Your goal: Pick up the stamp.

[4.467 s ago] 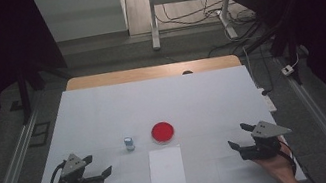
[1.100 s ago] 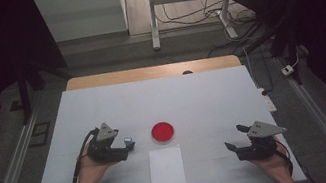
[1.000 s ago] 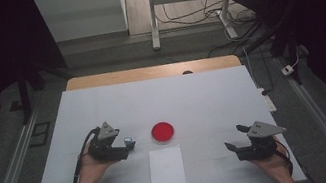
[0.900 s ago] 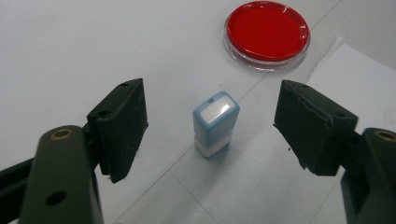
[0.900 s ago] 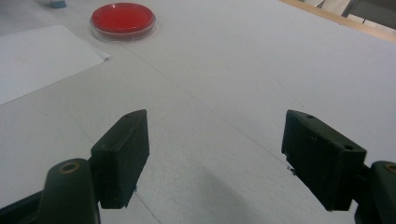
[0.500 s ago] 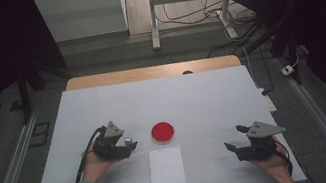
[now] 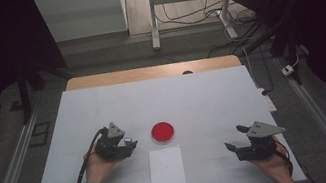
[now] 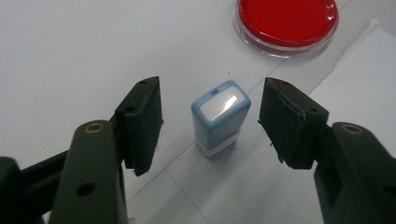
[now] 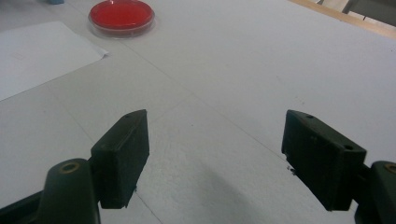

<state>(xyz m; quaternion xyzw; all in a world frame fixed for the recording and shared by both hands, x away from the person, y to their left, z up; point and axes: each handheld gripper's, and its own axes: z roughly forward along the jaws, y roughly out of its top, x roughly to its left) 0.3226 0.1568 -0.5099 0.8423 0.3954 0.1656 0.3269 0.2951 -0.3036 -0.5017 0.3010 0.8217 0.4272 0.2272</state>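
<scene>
Left gripper view: the left tool [image 8: 212, 128], brought from the bench's [image 7: 212, 93] near-left edge to the upright blue stamp [image 8: 220, 116] beside the red ink pad [image 8: 286, 21], has just been closing, pads flanking but not touching it—a grasp appears imminent; the right tool [image 9: 215, 156] rests wide open.

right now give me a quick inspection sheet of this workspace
surface: white table, bare wood strip at far edge
job's things: small blue stamp upright; red ink pad beside it; paper sheet lying flat
clutter: nothing seen
grippers: left claw astride the stamp, jaws just been closing, pads not touching; right claw open over bare table
cables: black cable from left claw
surroundings: dark floor, table legs and wires beyond
</scene>
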